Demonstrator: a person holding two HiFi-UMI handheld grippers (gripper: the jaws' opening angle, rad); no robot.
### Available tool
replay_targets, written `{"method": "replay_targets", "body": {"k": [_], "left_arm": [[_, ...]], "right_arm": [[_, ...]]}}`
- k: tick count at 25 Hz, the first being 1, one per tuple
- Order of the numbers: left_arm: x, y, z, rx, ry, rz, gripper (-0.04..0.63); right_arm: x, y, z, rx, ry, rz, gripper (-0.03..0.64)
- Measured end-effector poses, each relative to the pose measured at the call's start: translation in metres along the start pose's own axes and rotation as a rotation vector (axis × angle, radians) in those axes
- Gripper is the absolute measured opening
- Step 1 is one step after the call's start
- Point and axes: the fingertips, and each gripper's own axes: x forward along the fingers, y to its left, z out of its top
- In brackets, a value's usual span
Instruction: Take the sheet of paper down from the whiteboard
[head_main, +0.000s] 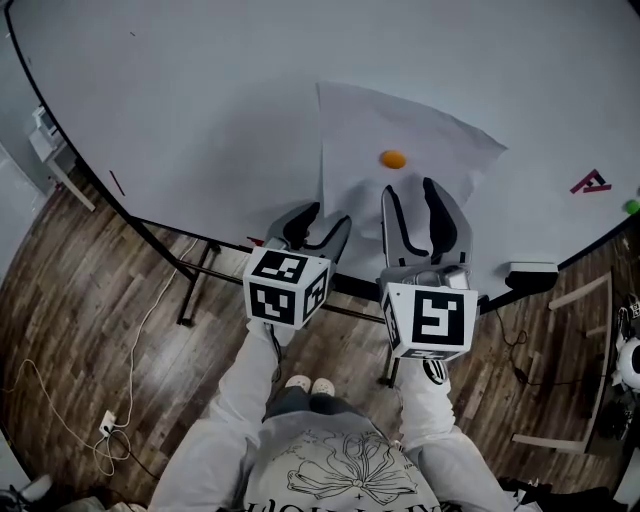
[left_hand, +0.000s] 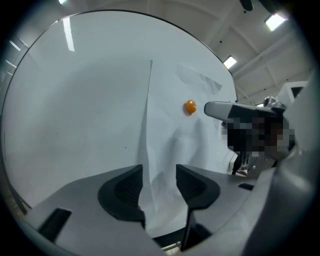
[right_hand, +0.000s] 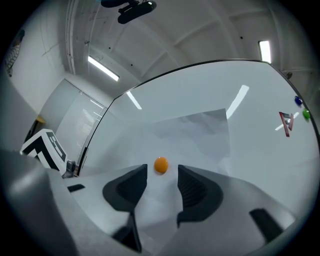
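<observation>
A white sheet of paper (head_main: 420, 135) hangs on the whiteboard (head_main: 200, 100), pinned by an orange round magnet (head_main: 393, 159). The sheet is creased and bulges off the board near its lower left. My left gripper (head_main: 328, 216) is at the sheet's lower left corner. In the left gripper view it (left_hand: 159, 170) is open, with the paper's left edge (left_hand: 148, 150) running between the jaws and no pad pressing on it. My right gripper (head_main: 410, 188) is just below the magnet. In the right gripper view it (right_hand: 162, 172) is open, and the magnet (right_hand: 160, 165) sits level with the jaw tips, in the gap.
A red marking (head_main: 590, 183) and a green magnet (head_main: 632, 206) sit at the board's right. An eraser (head_main: 532, 270) rests on the lower frame. Below are the stand's black legs (head_main: 190, 290), a wooden floor, and a white cable (head_main: 110, 420).
</observation>
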Motion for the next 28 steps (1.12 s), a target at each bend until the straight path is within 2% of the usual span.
{"method": "replay_targets", "body": {"k": [7,12,19,24,28], "left_arm": [[0.011,0.000,-0.004,-0.015,0.037,-0.084,0.192],[0.016,0.001,-0.006,0.014,0.058,-0.111,0.127],[0.018,0.002,0.000,0.097,0.054,-0.080,0.024],[0.014,0.004,-0.002,0.130,0.064,-0.072,0.009],[0.007,0.007,0.001,0.134,0.054,-0.077,0.008]], "right_arm": [[0.010,0.003,0.002,-0.020,0.019,-0.023,0.178],[0.019,0.007,0.003,-0.050,0.027,-0.044,0.178],[0.030,0.006,0.004,-0.091,0.044,-0.092,0.179],[0.037,0.012,0.006,-0.131,0.052,-0.137,0.181],[0.038,0.009,0.006,-0.168,0.070,-0.208,0.164]]}}
